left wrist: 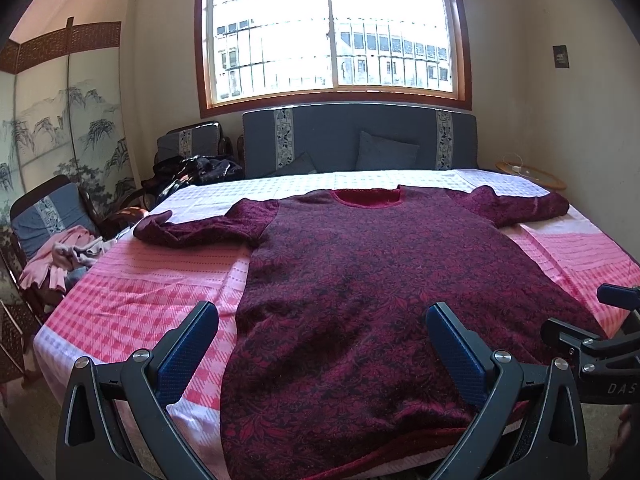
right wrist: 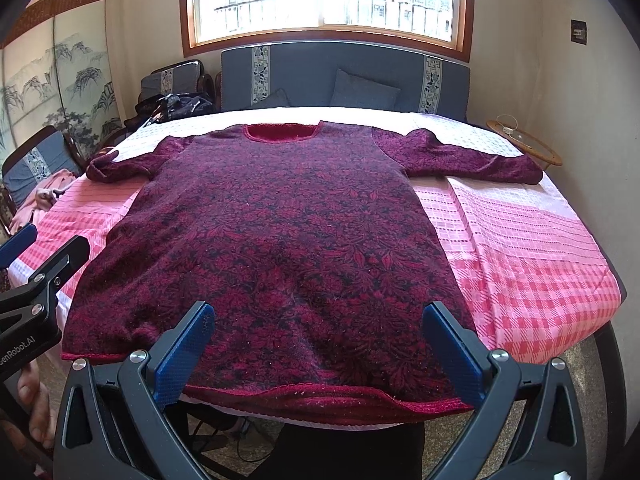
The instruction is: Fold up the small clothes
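Maroon knit, patterned with leaves, is being shown spread flat: the sweater (left wrist: 360,280) is lying face up on the pink checked cloth (left wrist: 152,280) covering the table, sleeves stretched out to both sides, neckline toward the window (left wrist: 332,28). The left gripper (left wrist: 322,344) is being held with its jaws wide apart above the hem's left part. The right gripper (right wrist: 318,344) is likewise being held spread open over the hem, nothing gripped.

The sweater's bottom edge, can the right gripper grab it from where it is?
Probably yes: the right gripper is open just above the sweater's hem, with nothing between.
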Motion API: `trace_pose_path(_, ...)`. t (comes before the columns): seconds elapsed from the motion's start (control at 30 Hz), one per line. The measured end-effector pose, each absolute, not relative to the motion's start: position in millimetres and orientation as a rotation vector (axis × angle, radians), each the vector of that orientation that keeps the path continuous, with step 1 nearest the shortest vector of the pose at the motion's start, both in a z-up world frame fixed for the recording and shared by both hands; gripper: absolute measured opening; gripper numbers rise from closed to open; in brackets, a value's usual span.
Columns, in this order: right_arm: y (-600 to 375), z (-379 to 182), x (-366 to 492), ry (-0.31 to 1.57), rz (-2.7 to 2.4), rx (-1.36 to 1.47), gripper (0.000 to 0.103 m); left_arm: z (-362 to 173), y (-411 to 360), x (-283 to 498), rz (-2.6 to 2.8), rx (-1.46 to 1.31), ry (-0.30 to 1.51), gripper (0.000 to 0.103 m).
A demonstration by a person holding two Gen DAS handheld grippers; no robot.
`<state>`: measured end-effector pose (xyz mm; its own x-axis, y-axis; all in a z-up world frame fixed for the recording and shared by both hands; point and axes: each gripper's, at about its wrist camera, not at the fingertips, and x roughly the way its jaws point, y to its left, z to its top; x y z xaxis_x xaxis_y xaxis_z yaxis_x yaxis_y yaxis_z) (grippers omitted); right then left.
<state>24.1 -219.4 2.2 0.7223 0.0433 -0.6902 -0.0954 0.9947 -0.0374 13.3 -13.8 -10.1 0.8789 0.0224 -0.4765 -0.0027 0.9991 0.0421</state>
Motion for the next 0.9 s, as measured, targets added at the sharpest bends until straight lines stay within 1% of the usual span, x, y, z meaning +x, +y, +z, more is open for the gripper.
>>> trace_pose_path(0.3,-223.5,7.2,57.5,0.775,0.068,-0.092,0.103,0.5,-6.6,45.1,0.034,0.029,0.495,0.103)
trace_pose_path(0.57,-239.1,7.4,88.0,0.794,0.066,-0.058,0.103,-0.3,-8.3,74.3,0.046,0.038,0.526,0.103)
trace_pose_path(0.9,-269.0,17.3,146.3,0.808,0.055,-0.066,0.103,-5.3,-9.7,125.1,0.05,0.013,0.589,0.103)
